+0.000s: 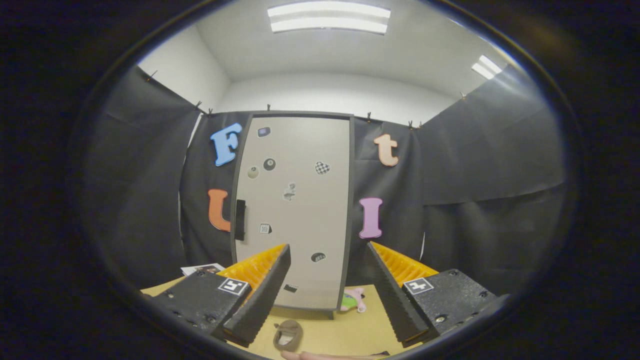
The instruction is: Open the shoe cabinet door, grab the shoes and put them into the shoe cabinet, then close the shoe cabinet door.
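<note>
The gripper (327, 280) is hovering with fingers spread wide, holding nothing. At twelve o'clock the shoe cabinet (300, 210) is standing shut, handle (240, 220) at ten o'clock. A shoe (288, 335) is lying between the fingers, risking a bump.

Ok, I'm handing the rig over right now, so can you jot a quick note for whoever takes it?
Gripper: open, holding nothing, aimed at the cabinet beyond the fingers.
Cabinet: stands on the table, door shut; dark handle on its left edge.
Shoe: on the table, between the fingers and in front of the cabinet. A small pink and green thing lies by the cabinet's right foot; unclear what it is.
Done: nothing yet.
Left: open the door, put the shoe in, shut the door.
</note>
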The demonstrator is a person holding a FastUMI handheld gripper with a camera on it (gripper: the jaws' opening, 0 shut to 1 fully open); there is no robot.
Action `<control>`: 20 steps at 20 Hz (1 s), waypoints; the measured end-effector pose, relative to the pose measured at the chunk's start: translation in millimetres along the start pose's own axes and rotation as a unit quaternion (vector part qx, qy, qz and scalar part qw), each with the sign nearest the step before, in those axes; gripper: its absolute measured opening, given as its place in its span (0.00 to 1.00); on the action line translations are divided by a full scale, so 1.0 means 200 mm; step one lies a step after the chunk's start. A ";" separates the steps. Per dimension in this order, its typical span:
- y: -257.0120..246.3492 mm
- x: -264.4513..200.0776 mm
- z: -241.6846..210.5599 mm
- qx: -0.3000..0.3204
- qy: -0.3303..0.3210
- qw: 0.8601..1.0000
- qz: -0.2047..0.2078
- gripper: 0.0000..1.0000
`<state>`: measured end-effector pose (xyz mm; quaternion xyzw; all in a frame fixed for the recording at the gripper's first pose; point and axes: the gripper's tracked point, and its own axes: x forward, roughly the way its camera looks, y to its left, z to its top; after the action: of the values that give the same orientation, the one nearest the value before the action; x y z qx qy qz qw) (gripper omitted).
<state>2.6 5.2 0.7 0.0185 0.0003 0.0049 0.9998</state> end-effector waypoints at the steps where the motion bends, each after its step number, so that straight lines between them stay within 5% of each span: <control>1: 0.01 0.00 -0.01 0.007 0.001 1.000 0.003 0.98; 10: 0.11 0.13 -0.01 0.030 0.013 0.999 0.025 0.98; 20: 0.49 0.59 -0.01 0.055 0.063 0.992 0.093 0.98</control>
<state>119.7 103.9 2.8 0.0729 0.0615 0.0993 0.9905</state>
